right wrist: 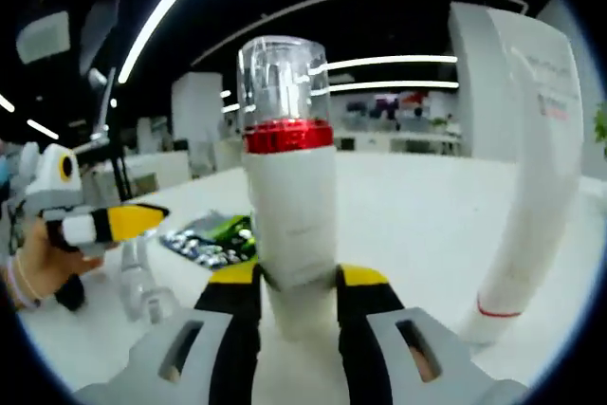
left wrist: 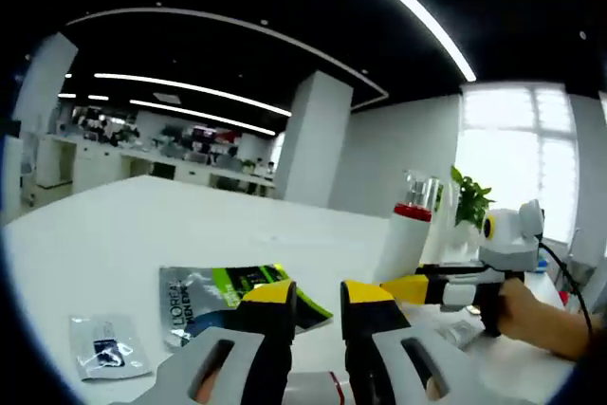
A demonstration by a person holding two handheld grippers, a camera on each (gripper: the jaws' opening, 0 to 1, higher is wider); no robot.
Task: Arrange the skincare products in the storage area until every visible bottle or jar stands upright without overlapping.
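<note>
My right gripper point(right wrist: 296, 282) is shut on the lower body of a white bottle point(right wrist: 289, 206) with a red collar and a clear cap, held upright above the white table point(right wrist: 408, 225). In the left gripper view that bottle point(left wrist: 410, 234) stands at the right with the right gripper point(left wrist: 417, 287) clamped on it and a hand point(left wrist: 536, 315) behind. My left gripper point(left wrist: 318, 305) hovers low over the table, jaws a little apart with nothing between them. A tall white tube point(right wrist: 531, 187) stands on its end at the right. A small clear bottle point(right wrist: 142, 282) stands at the left.
A silver, green and black sachet point(left wrist: 223, 293) lies flat ahead of my left jaws, with a small pale sachet point(left wrist: 106, 348) to its left. The left gripper point(right wrist: 119, 223) reaches in from the left of the right gripper view. A potted plant point(left wrist: 469, 201) stands behind the table.
</note>
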